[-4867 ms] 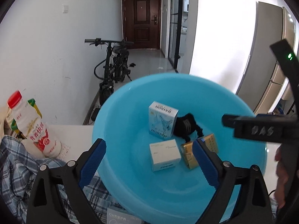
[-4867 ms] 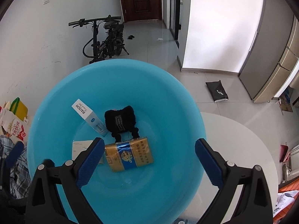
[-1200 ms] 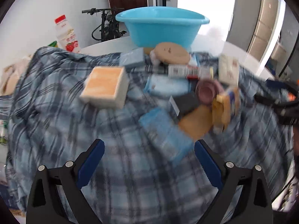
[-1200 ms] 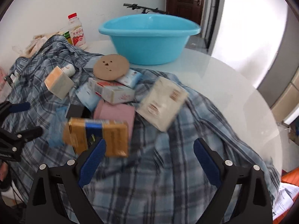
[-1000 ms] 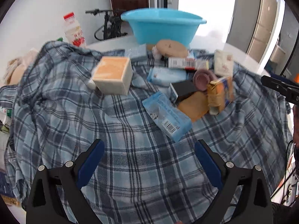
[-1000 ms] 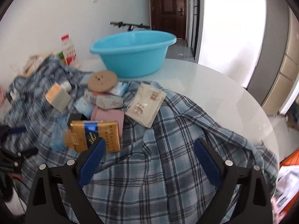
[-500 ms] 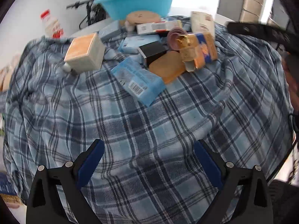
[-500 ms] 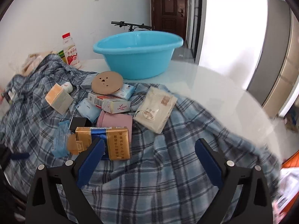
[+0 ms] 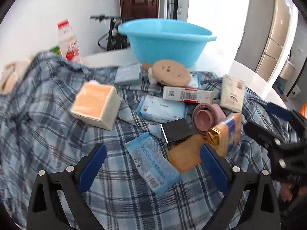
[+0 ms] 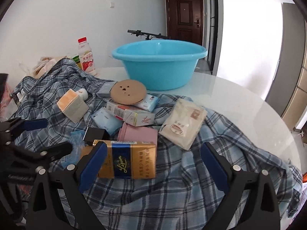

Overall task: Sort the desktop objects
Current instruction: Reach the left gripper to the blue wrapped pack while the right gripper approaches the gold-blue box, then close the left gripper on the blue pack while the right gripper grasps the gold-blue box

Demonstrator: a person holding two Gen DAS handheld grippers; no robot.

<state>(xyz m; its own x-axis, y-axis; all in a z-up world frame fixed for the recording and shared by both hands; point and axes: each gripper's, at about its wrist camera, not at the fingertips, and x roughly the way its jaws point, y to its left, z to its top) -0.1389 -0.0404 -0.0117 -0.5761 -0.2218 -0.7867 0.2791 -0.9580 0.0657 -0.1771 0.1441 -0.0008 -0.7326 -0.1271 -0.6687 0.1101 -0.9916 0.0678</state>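
Both grippers empty, jaws spread. Right gripper (image 10: 151, 164) hovers at the gold carton (image 10: 126, 160), which leans on the pile; left gripper (image 9: 151, 163) over the blue packet (image 9: 152, 161). Risk: loose plaid cloth (image 10: 172, 195) snags, toppling neighbours. Basin (image 10: 160, 63) sits far ahead.

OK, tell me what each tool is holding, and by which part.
Nothing is held. The left tool and the right tool are both open, above the pile on the plaid cloth.
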